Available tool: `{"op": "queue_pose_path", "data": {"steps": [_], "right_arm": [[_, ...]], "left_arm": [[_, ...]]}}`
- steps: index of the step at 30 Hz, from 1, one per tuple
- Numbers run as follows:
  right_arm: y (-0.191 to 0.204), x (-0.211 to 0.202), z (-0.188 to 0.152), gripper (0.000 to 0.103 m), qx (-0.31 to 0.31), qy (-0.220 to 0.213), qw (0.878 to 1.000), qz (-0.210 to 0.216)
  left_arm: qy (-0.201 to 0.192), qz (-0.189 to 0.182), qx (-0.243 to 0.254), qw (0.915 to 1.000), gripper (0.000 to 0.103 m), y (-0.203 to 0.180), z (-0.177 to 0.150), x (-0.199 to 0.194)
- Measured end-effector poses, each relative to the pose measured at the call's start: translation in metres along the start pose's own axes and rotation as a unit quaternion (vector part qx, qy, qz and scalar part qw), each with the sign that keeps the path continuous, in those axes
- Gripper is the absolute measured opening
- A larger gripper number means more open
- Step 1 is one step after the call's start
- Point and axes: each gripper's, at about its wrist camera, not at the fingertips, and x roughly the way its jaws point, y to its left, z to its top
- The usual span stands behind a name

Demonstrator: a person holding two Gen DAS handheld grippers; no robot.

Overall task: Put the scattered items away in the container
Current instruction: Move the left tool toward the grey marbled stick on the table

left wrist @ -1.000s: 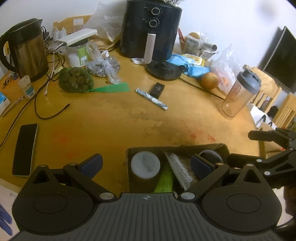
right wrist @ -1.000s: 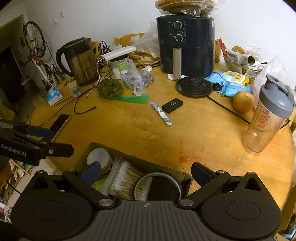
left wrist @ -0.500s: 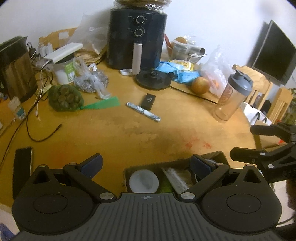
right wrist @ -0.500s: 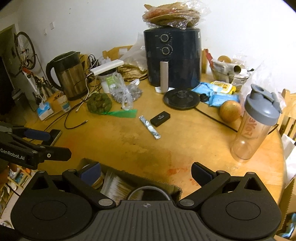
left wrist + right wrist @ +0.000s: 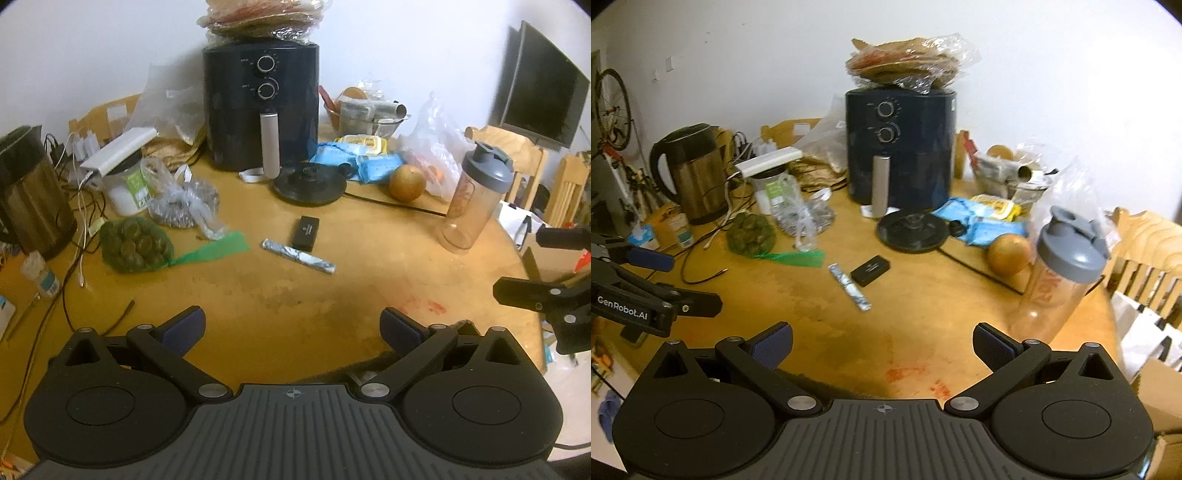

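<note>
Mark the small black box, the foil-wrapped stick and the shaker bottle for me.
small black box (image 5: 306, 232), left wrist view, middle of its top face
foil-wrapped stick (image 5: 298, 256), left wrist view, middle of its length
shaker bottle (image 5: 1051, 291), right wrist view, clear body below the grey lid

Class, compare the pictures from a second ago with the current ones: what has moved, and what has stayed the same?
Both views have lifted and tilted up: the cardboard box has dropped almost out of sight beneath the left hand-held gripper and right hand-held gripper. Both stay open and empty. The foil stick and black case lie unmoved.

White wall (image 5: 424, 44), round wooden table (image 5: 369, 295), wooden chairs (image 5: 517, 147), bicycle (image 5: 611, 107).
</note>
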Motion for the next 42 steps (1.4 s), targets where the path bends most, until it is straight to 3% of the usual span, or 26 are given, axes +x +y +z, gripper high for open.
{"op": "queue_pose_path", "data": {"steps": [8, 14, 18, 23, 32, 42], "right_arm": [[-0.001, 0.001, 0.000, 0.103, 0.030, 0.003, 0.999, -0.026], [-0.005, 0.005, -0.003, 0.103, 0.028, 0.021, 0.998, -0.057], [-0.009, 0.014, -0.004, 0.103, 0.027, 0.057, 0.997, -0.036], [-0.010, 0.027, 0.000, 0.103, 0.006, 0.072, 0.997, -0.038], [-0.023, 0.042, 0.007, 0.103, -0.004, 0.085, 0.996, -0.032], [-0.045, 0.050, 0.006, 0.103, 0.015, 0.098, 0.994, -0.039]], "left_arm": [[-0.014, -0.028, -0.027, 0.9991, 0.103, 0.008, 0.004, 0.006], [-0.015, -0.019, -0.025, 0.9994, 0.103, 0.007, 0.011, 0.017], [-0.013, -0.018, -0.027, 0.9994, 0.103, 0.007, 0.017, 0.024], [-0.004, -0.015, -0.030, 0.9994, 0.103, 0.007, 0.026, 0.032], [0.027, 0.002, -0.016, 0.9995, 0.103, 0.002, 0.038, 0.062], [0.038, -0.008, -0.003, 0.9992, 0.103, -0.001, 0.056, 0.106]]}}
